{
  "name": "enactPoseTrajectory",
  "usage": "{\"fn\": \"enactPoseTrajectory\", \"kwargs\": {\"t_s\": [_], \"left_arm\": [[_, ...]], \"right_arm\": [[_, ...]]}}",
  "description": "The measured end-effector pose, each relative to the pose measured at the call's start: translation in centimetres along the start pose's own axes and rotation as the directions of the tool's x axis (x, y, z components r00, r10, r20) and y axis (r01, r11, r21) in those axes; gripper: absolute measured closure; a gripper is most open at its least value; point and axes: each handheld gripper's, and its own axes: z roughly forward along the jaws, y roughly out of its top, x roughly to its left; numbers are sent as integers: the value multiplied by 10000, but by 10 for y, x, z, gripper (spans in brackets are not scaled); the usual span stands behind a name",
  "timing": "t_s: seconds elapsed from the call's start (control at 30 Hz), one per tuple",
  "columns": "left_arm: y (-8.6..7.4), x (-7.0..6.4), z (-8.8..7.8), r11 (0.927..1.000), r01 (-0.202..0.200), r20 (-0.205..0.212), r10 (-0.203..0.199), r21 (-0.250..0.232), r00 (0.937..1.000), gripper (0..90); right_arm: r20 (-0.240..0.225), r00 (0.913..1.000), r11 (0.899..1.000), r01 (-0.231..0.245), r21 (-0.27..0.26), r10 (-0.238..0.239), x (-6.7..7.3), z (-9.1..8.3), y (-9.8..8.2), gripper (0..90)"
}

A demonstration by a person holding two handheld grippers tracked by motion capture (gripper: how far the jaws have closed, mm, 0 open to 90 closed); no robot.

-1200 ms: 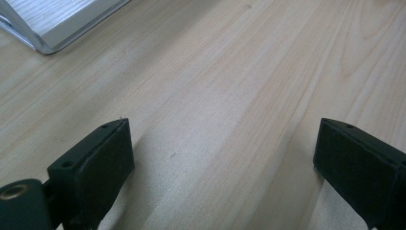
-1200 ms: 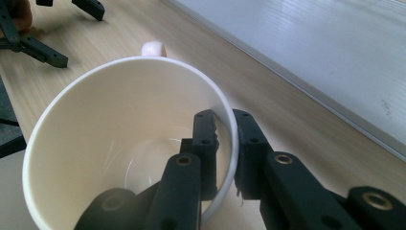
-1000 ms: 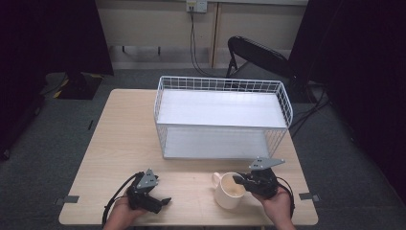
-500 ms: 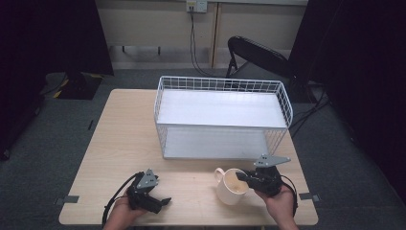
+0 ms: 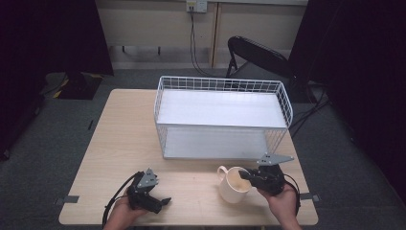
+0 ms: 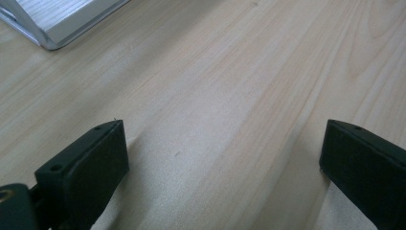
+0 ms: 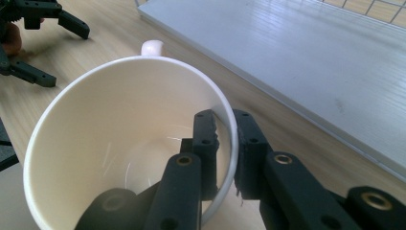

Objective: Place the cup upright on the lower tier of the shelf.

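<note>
Gripping the rim of the cream mug (image 5: 233, 185), the right gripper (image 5: 245, 175) sits at the near right of the table (image 5: 119, 139), its jaws pinched on the mug's wall, one inside and one outside, as the right gripper view makes plain (image 7: 224, 143). The mug looks tilted in that grip, handle pointing away to the left. Over at the near left, the left gripper (image 5: 163, 201) rests low by the table edge, jaws spread wide with nothing between them but bare wood in the left gripper view.

Just beyond the mug stands the white wire basket (image 5: 222, 117), with an upper shelf and a lower shelf open toward the near side. My read: the mug is headed for that basket. To do it well, keep the pinch firm, because a thin rim grip lets a heavy mug swing; lift straight, level it out, and clear the basket's near rail before moving in. Watch the handle near the wires. Farther off, a dark chair (image 5: 261, 55) sits behind the table.
</note>
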Motion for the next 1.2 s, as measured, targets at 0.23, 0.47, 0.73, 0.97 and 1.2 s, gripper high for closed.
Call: {"fn": "enactPoseTrajectory", "kwargs": {"t_s": [0.23,0.47,0.73,0.97,1.2], "left_arm": [[0,1,1,10000,52,-106,-51,76,9999,0],[0,0,1,10000,53,-117,-52,74,9999,0],[0,1,1,10000,49,-116,-48,69,9999,0],[0,1,0,10000,45,-122,-44,76,9999,0],[0,1,0,10000,52,-115,-51,76,9999,0]], "right_arm": [[141,9999,10000,-39,-64,40,-3,-3,4,818],[290,9996,10000,-32,-55,33,-6,1,8,818],[462,9989,10000,-48,-80,52,-8,2,13,818],[652,9978,9995,-115,-295,135,-10,2,17,818],[982,9949,9986,-180,-496,228,-15,2,20,818]]}}
